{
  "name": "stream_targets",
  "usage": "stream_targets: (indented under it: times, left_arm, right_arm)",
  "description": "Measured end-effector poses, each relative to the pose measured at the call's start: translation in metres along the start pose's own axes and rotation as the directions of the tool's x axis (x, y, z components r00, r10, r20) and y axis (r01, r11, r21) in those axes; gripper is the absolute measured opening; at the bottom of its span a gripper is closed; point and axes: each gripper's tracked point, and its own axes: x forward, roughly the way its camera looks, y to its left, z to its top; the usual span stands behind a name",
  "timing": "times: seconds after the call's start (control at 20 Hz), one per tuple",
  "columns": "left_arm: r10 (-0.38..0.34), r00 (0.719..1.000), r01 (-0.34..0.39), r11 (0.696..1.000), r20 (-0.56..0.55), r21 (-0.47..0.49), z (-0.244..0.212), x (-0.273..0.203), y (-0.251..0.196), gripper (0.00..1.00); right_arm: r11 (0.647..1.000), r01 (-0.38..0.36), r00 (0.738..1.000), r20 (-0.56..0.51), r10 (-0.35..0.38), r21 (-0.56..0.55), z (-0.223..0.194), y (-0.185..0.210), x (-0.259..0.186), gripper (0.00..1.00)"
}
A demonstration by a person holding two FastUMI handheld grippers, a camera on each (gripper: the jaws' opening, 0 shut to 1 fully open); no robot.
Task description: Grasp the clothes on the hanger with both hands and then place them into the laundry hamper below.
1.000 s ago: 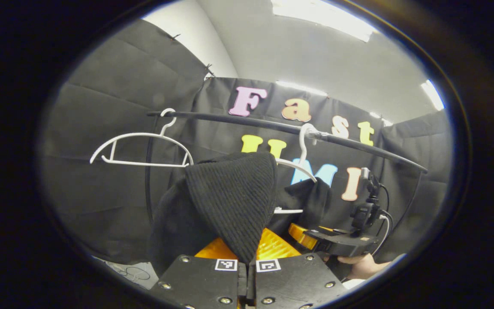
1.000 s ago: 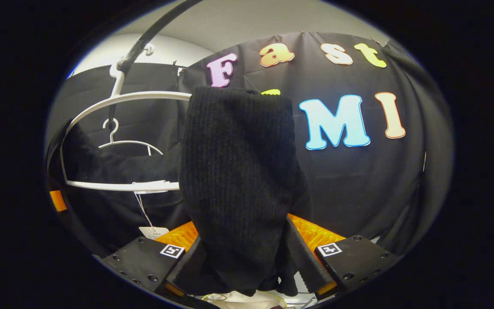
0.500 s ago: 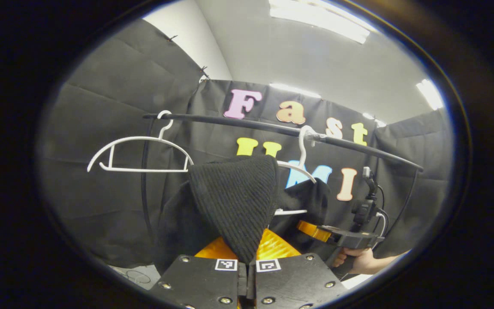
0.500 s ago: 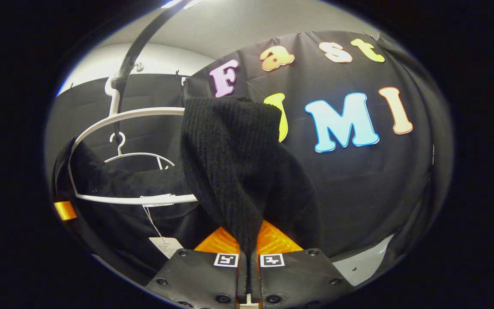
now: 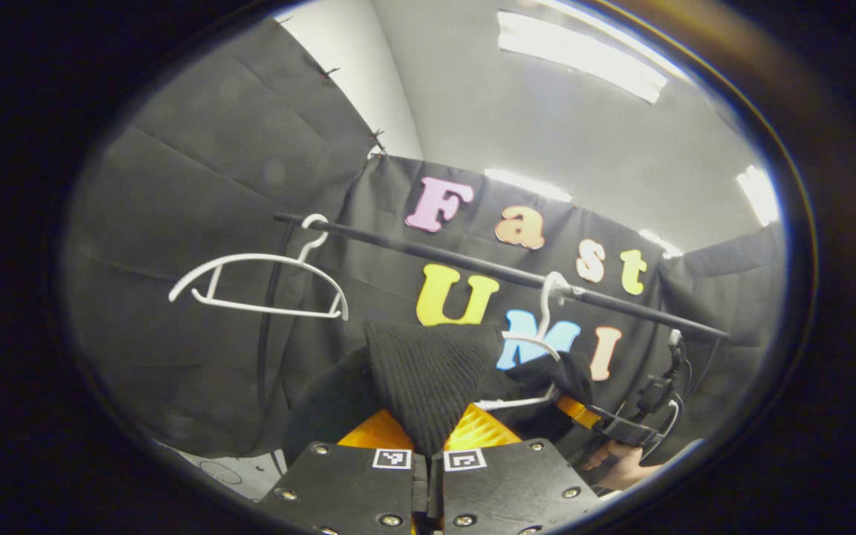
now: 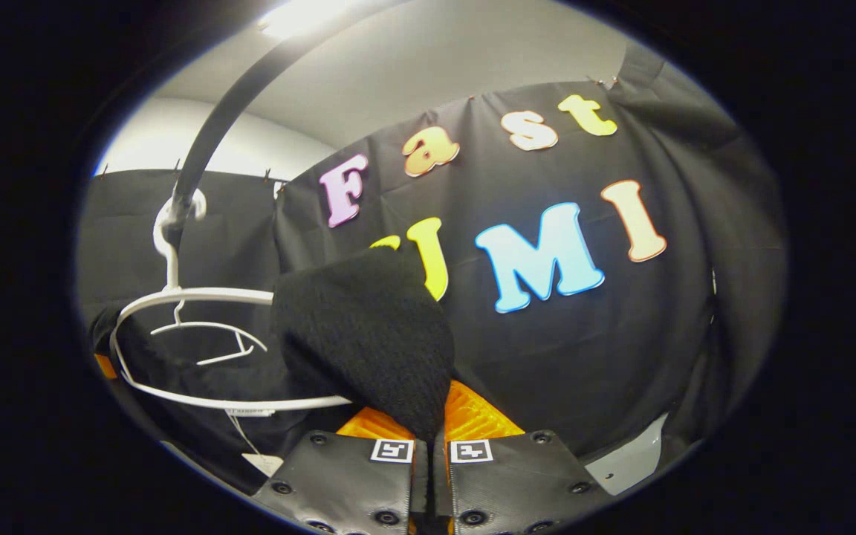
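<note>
The black knit garment [image 5: 428,383] is draped over the white hanger [image 5: 539,345] that hangs from the black rail [image 5: 487,267], and both grippers have it from below. The left gripper [image 5: 428,449] has its jaws closed on a fold of the knit, which rises straight ahead of them toward the hanger's left shoulder. The right gripper [image 6: 430,435] likewise has its jaws pinched on a fold below the hanger's right end [image 6: 198,297]. The garment's long axis runs along the hanger bar, between the 2 grips. Both grippers point upward at the rail, roughly equally near the hanger. A 2nd, bare hanger [image 5: 261,282] hangs farther left on the rail. I judge the coming move is a pull down and off the hanger.
</note>
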Motion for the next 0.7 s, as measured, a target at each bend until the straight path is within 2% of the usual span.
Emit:
stream_targets:
  times: [0.3, 0.5, 0.55, 0.6, 0.65, 0.7]
  left_arm:
    - [0.052, 0.998, -0.054, 0.998, 0.047, 0.025, 0.03, -0.011, 0.045, 0.01]
    - [0.087, 0.996, -0.088, 0.995, 0.018, 0.05, 0.016, -0.001, 0.065, 0.01]
    - [0.094, 0.996, -0.094, 0.994, 0.01, 0.048, 0.012, 0.004, 0.068, 0.01]
    - [0.099, 0.995, -0.099, 0.994, 0.003, 0.041, 0.006, 0.012, 0.07, 0.01]
    - [0.106, 0.994, -0.106, 0.994, -0.009, 0.034, 0.0, 0.019, 0.073, 0.01]
    - [0.115, 0.993, -0.114, 0.993, -0.021, 0.03, -0.005, 0.024, 0.08, 0.01]
  right_arm:
    - [0.998, 0.068, 0.996, 0.051, -0.069, 0.004, 0.022, -0.029, 0.016, 0.01]
    - [0.993, 0.117, 0.989, 0.086, -0.117, 0.009, 0.029, -0.051, 0.029, 0.01]
    - [0.992, 0.127, 0.988, 0.085, -0.126, -0.002, 0.027, -0.058, 0.034, 0.04]
    - [0.99, 0.138, 0.988, 0.079, -0.136, -0.017, 0.022, -0.063, 0.038, 0.01]
    - [0.989, 0.146, 0.987, 0.07, -0.144, -0.025, 0.018, -0.067, 0.041, 0.04]
    - [0.988, 0.154, 0.987, 0.057, -0.152, -0.029, 0.012, -0.072, 0.044, 0.01]
